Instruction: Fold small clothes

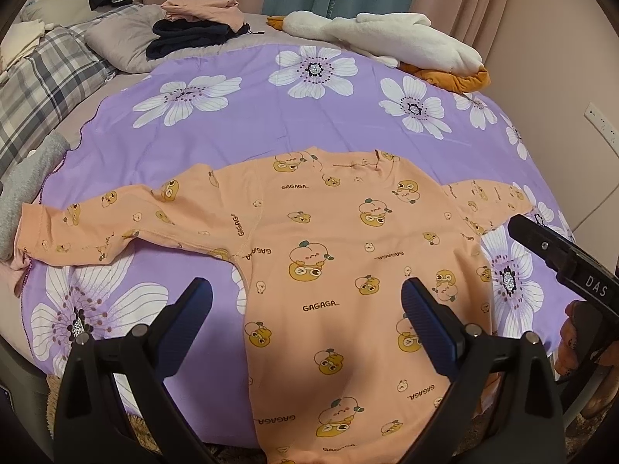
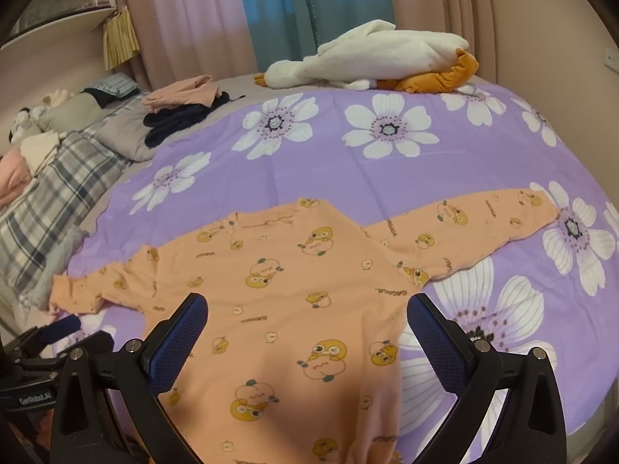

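Note:
A small peach long-sleeved shirt (image 1: 329, 255) printed with cartoon ducks lies flat and spread out on the purple flowered sheet (image 1: 240, 116), both sleeves stretched sideways. My left gripper (image 1: 307, 295) is open above the shirt's lower left part, nothing between its fingers. In the right wrist view the same shirt (image 2: 278, 290) lies ahead, and my right gripper (image 2: 307, 309) is open over its lower body, holding nothing. The right gripper's black body (image 1: 561, 263) shows at the right edge of the left wrist view. The left gripper (image 2: 58, 332) shows at the lower left of the right wrist view.
A white and orange plush toy (image 1: 394, 42) lies at the far edge of the bed. Folded pink and dark clothes (image 1: 193, 23) sit at the back left beside a plaid pillow (image 1: 46, 81) and grey pillow (image 1: 123, 38). Curtains (image 2: 271, 11) hang behind. A wall (image 1: 561, 58) stands on the right.

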`<state>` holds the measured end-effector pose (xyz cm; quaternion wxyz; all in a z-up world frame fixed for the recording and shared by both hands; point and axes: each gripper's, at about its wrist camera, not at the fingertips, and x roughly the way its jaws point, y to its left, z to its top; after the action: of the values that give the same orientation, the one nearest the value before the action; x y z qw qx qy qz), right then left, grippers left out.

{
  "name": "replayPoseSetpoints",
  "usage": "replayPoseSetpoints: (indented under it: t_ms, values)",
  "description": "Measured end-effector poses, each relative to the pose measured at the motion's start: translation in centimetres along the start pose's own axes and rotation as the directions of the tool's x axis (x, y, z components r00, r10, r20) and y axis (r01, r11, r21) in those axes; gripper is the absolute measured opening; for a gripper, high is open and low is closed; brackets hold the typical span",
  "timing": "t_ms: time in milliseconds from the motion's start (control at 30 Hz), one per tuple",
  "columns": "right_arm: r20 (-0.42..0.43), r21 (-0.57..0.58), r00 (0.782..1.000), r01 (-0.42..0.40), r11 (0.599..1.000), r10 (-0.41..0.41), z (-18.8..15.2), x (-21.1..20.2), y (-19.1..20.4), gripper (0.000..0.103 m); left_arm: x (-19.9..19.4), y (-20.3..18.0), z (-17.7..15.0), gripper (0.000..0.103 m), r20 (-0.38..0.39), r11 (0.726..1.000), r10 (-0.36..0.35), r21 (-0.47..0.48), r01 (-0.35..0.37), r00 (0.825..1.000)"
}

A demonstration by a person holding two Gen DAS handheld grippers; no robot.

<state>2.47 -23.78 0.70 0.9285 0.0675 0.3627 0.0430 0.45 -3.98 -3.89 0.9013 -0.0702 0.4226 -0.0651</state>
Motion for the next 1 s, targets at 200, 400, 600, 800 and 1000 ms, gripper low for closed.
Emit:
replayPoseSetpoints:
  t_ms: [200,400,600,800,1000]
  values:
    - [-0.01,0.015,1.0,-0.022,1.0,0.022,0.0,0.1,-0.2,0.102,0.2,0.2,-0.2,0.096,-0.006,1.0,-0.027,-0.016,0.027,1.0]
    - [-0.011,0.025,1.0,-0.028,0.999,0.029,0.0,0.1,-0.4,0.102,0.2,-0.2,-0.1,0.096,-0.006,1.0,-0.028,-0.005,0.028,1.0]
    - [-0.007,0.053,0.999,-0.036,0.998,0.036,0.1,-0.1,-1.2,0.102,0.3,-0.7,0.1,0.096,-0.007,0.999,-0.042,0.009,0.042,0.999]
    - [0.003,0.136,1.0,-0.027,0.99,0.027,0.4,-0.2,-4.5,0.102,1.0,-0.8,0.8,0.094,-0.022,0.998,-0.063,0.003,0.063,0.998]
    - [0.0,0.262,0.998,0.066,0.963,-0.069,1.2,0.0,-11.0,0.102,2.3,-0.6,2.6,0.093,-0.03,0.998,-0.061,-0.012,0.06,0.998]
